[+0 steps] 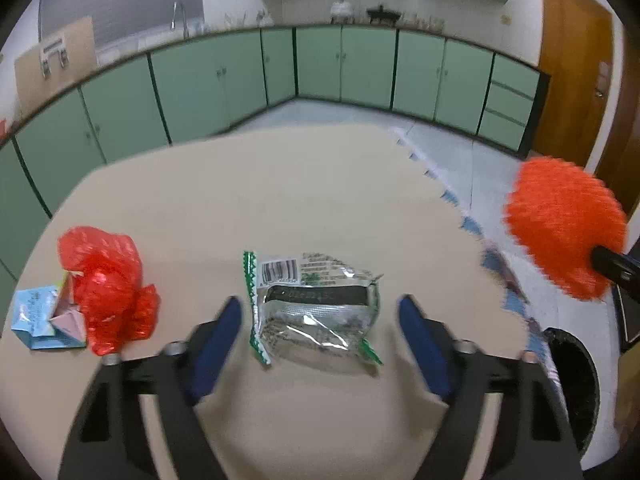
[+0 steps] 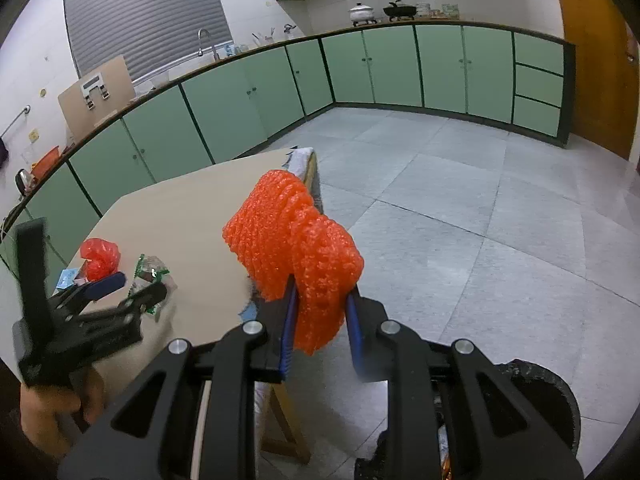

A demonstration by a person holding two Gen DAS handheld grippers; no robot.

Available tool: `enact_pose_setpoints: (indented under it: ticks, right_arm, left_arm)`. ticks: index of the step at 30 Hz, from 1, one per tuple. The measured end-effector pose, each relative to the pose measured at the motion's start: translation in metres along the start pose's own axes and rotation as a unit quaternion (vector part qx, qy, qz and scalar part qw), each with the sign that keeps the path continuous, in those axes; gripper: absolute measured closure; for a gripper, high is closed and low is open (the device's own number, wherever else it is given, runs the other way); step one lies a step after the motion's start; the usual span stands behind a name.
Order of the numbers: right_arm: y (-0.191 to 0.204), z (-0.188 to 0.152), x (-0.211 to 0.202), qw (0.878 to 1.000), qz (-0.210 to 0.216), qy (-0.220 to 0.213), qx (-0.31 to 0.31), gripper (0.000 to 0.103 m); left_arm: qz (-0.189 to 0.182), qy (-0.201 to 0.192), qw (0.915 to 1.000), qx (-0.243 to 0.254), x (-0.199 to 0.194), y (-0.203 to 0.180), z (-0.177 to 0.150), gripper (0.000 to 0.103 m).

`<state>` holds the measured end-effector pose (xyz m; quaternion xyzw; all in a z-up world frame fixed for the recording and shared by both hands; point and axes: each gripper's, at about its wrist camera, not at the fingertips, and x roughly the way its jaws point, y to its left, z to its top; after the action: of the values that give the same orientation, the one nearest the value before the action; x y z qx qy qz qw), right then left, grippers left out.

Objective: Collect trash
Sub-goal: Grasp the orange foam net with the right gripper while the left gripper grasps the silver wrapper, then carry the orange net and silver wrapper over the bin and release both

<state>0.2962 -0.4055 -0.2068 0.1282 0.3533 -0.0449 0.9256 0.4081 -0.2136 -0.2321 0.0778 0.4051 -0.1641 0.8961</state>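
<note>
Green cabinets ring the beige table (image 1: 320,184). Left gripper (image 1: 320,320) straddles a silver wrapper (image 1: 316,312), pads apart from it. Right gripper (image 2: 322,304) clamps orange foam netting (image 2: 296,248); the black bin (image 2: 552,384) is cut off.

- The far half of the table (image 1: 280,184) is seen bare across the upper centre of the left wrist frame.
- The left side is obstructed by a red plastic bag (image 1: 108,288) and blue carton (image 1: 36,316), touching.
- Open floor (image 2: 460,200) fills the right wrist frame's right half.
- The black bin (image 2: 556,396) stands lower right.
</note>
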Motion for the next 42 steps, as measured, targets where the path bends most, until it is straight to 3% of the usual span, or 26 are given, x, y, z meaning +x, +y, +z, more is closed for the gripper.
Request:
enact_pose_setpoints:
  ticks: [4,8,21,28,36,42]
  right_arm:
    - [-0.005,-0.003,-0.009,1.0,-0.007,-0.003,-0.002,0.082]
    - [-0.006,-0.006,-0.018,1.0,-0.01,-0.004,0.004,0.082]
    - [-0.016,-0.011,-0.06,0.999,-0.028,-0.023,0.017,0.082]
    - [-0.059,-0.04,-0.091,0.997,-0.068,-0.016,0.04,0.082]
    - [-0.161,-0.121,-0.116,0.978,-0.145,0.059,0.141,0.082]
    - [-0.19,-0.156,-0.116,0.963,-0.163,0.101,0.191,0.08]
  left_arm:
    - [-0.019,0.007,0.9998,-0.001,0.003,0.0,0.002,0.077]
    - [-0.026,-0.019,0.9995,-0.002,-0.019,-0.005,-0.004,0.081]
    - [-0.091,-0.063,0.9936,0.026,-0.092,-0.054,-0.01,0.083]
    - [-0.147,-0.058,0.9847,0.074,-0.115,-0.129,-0.026,0.083]
    - [-0.23,-0.003,0.964,0.134,-0.11,-0.232,-0.074,0.083]
    - [-0.261,0.059,0.9503,0.159,-0.075,-0.28,-0.114,0.082]
